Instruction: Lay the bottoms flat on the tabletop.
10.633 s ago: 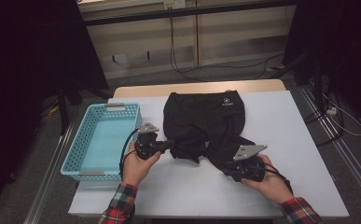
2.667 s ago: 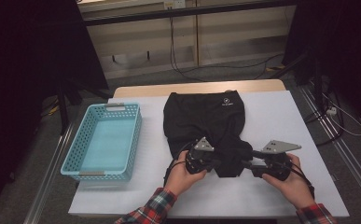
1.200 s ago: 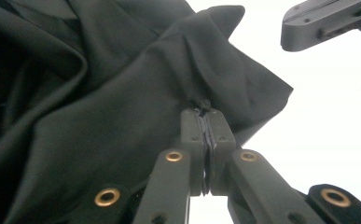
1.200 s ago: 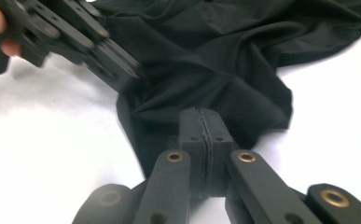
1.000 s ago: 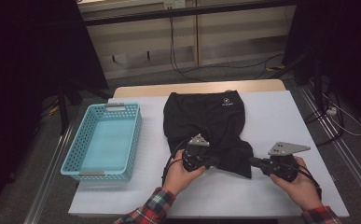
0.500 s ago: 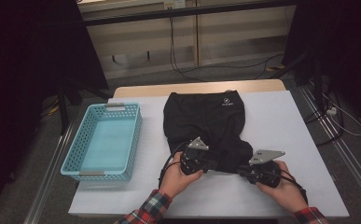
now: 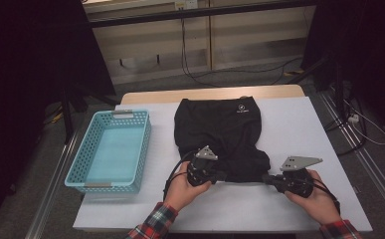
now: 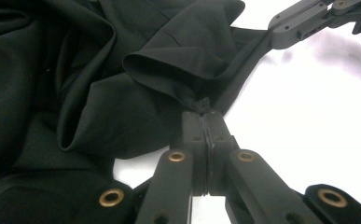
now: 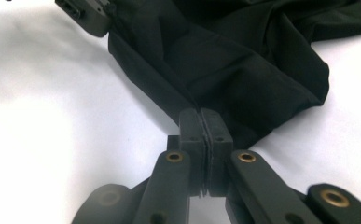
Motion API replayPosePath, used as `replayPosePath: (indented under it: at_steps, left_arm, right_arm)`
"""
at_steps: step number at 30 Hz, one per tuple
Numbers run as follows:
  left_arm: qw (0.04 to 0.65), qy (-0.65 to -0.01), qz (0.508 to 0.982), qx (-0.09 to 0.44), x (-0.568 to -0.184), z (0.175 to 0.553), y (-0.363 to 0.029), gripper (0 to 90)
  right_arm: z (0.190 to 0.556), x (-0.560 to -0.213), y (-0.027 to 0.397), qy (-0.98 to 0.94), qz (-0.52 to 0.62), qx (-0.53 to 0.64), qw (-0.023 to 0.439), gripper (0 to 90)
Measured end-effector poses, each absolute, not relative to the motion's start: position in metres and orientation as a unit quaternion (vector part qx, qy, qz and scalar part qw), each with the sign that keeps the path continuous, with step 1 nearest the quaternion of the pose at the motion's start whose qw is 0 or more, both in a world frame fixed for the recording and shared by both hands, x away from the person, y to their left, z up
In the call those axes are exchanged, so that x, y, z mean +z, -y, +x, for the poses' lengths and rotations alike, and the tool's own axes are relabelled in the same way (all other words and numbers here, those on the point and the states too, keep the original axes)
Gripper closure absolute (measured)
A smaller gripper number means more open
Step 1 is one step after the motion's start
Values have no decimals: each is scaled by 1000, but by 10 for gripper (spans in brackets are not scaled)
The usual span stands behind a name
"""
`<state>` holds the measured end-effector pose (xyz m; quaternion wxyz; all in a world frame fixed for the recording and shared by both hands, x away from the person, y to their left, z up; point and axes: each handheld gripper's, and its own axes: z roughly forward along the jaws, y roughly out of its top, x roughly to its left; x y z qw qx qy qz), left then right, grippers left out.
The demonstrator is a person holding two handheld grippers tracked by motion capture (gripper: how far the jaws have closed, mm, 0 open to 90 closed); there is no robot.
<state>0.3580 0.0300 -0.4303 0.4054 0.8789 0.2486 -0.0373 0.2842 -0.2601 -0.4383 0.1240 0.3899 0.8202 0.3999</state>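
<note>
The black garment (image 7: 221, 137) lies flat on the table, its bulk stretching forward and away from both tools, with its near hem running crosswise between them. The left gripper (image 7: 219, 175) is clamped tight on the hem's left end and the right gripper (image 7: 268, 179) on its right end, the two pointing inward at each other. Any fold must carry this hem forward over the cloth beyond; the blue basket (image 7: 111, 149) sits off beyond the left gripper.

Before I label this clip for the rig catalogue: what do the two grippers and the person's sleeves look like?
Both the left gripper and the right gripper are black, each topped by a grey three-cornered plate and trailing a black cable. Close up, the jaw links carry brass-coloured rivets and end in black ribbed pads. The sleeves are red plaid.
</note>
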Motion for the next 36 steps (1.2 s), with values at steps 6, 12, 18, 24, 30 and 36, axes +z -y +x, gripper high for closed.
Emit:
replayPosePath:
  at_steps: [6,12,18,24,30,36]
  left_arm:
    - [402,-245,881,-40,-431,356,-29,900]
    - [404,-239,882,-42,-429,354,-29,900]
    - [409,-239,879,-52,-435,351,-22,835]
    - [415,-235,877,-61,-439,350,-13,627]
    - [416,-215,882,-49,-444,345,4,500]
    - [416,-204,885,-51,-454,343,16,562]
  right_arm:
    - [274,-436,273,-816,394,403,128,900]
    - [264,-434,289,-805,409,407,139,894]
    - [259,-439,289,-810,408,403,126,864]
    - [262,-441,276,-816,399,401,119,723]
    - [268,-444,258,-823,389,398,115,631]
    - [272,-445,268,-809,413,396,138,466]
